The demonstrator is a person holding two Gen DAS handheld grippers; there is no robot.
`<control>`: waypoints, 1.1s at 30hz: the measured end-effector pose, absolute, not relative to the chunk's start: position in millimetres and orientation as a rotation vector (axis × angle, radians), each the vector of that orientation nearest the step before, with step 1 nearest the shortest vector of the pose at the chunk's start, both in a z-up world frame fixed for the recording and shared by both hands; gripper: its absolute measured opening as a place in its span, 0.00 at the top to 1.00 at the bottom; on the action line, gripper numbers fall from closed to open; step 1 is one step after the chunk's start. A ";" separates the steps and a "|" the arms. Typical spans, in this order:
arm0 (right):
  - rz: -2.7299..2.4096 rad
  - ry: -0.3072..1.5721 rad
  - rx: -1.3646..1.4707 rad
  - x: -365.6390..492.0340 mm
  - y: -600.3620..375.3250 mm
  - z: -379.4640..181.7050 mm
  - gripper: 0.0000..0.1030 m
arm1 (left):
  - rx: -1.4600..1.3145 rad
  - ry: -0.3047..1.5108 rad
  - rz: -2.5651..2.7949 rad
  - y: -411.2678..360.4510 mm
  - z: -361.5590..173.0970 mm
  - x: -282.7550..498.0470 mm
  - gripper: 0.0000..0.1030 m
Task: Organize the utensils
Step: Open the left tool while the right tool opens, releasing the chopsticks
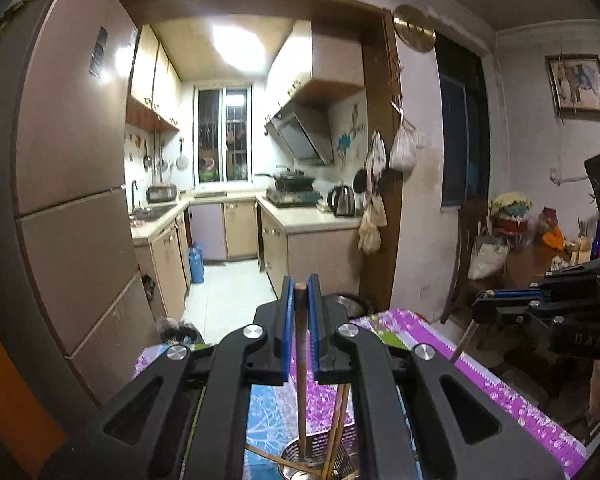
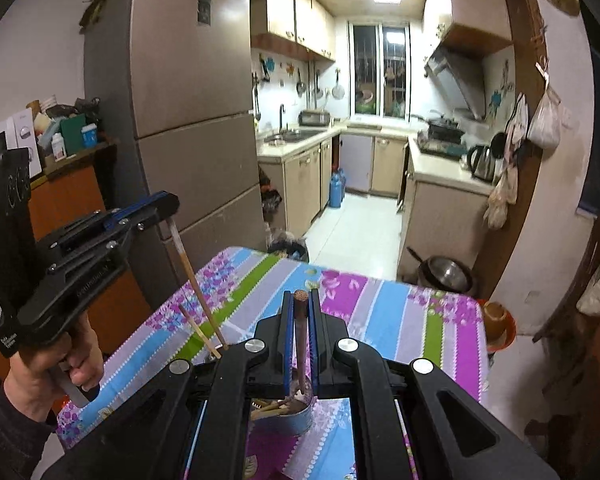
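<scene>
My left gripper point(image 1: 300, 284) is shut on a light wooden chopstick point(image 1: 300, 344). The stick hangs down into a perforated metal holder point(image 1: 320, 454), where other chopsticks lean. In the right wrist view that same left gripper point(image 2: 168, 204) shows at the left, held by a hand, its chopstick point(image 2: 198, 284) slanting down behind my right gripper. My right gripper point(image 2: 301, 296) is shut on a dark brown chopstick point(image 2: 300, 344), whose lower end reaches into a blue-grey metal cup point(image 2: 298, 416) holding more utensils. From the left wrist view the right gripper point(image 1: 485, 300) appears at the right edge.
Both containers stand on a table with a striped floral cloth point(image 2: 380, 304). An orange bowl point(image 2: 498, 320) sits by its far right corner. A tall fridge point(image 2: 192, 120) stands left, a metal basin point(image 2: 446, 274) lies on the floor, and a wooden chair point(image 2: 592, 280) stands right.
</scene>
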State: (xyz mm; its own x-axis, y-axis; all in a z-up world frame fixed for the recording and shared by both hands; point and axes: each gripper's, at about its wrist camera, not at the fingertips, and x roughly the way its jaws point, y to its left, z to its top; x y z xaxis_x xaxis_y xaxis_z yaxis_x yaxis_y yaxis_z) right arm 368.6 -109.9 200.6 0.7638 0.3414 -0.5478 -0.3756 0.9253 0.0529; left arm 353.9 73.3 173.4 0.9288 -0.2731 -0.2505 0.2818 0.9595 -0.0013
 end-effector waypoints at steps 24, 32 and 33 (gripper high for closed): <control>0.374 0.457 0.057 334.6 -147.5 191.5 0.72 | 0.035 0.268 -0.259 96.8 135.8 324.4 0.39; 0.337 0.266 -0.033 176.6 -147.5 122.3 0.53 | 0.124 0.283 -0.286 142.7 41.5 161.6 0.29; 0.335 0.262 -0.033 160.2 -143.7 104.9 0.52 | 0.118 0.307 -0.291 146.3 26.7 150.7 0.29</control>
